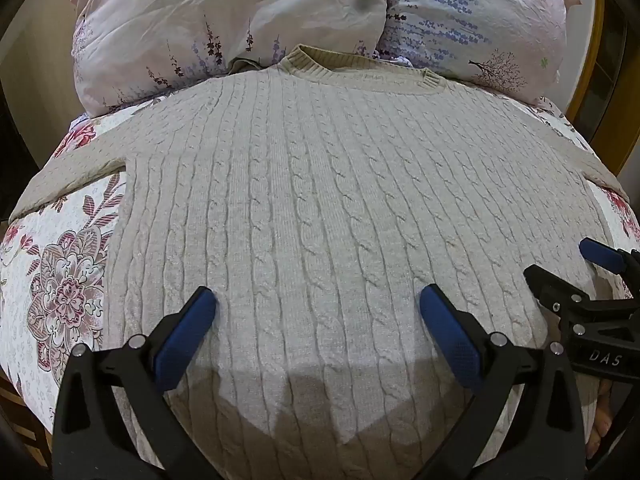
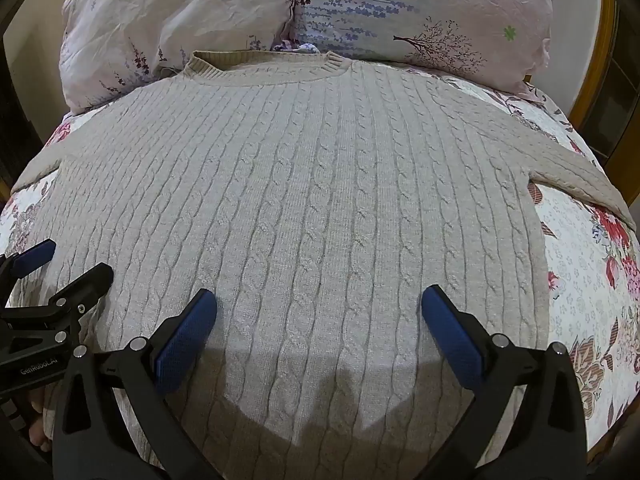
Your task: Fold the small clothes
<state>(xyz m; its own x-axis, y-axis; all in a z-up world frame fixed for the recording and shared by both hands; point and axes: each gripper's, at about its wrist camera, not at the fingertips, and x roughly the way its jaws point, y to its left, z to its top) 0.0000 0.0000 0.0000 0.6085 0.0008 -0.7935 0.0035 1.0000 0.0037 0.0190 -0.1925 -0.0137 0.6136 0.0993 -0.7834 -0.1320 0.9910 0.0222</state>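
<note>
A beige cable-knit sweater lies flat on the bed, collar toward the pillows, sleeves spread to both sides. It also fills the right wrist view. My left gripper is open and empty above the sweater's lower body. My right gripper is open and empty above the lower body too. The right gripper shows at the right edge of the left wrist view, and the left gripper at the left edge of the right wrist view.
A floral quilt covers the bed under the sweater. Two pale floral pillows stand at the head, behind the collar. A wooden frame shows at the far right. The bed's near edge lies below the grippers.
</note>
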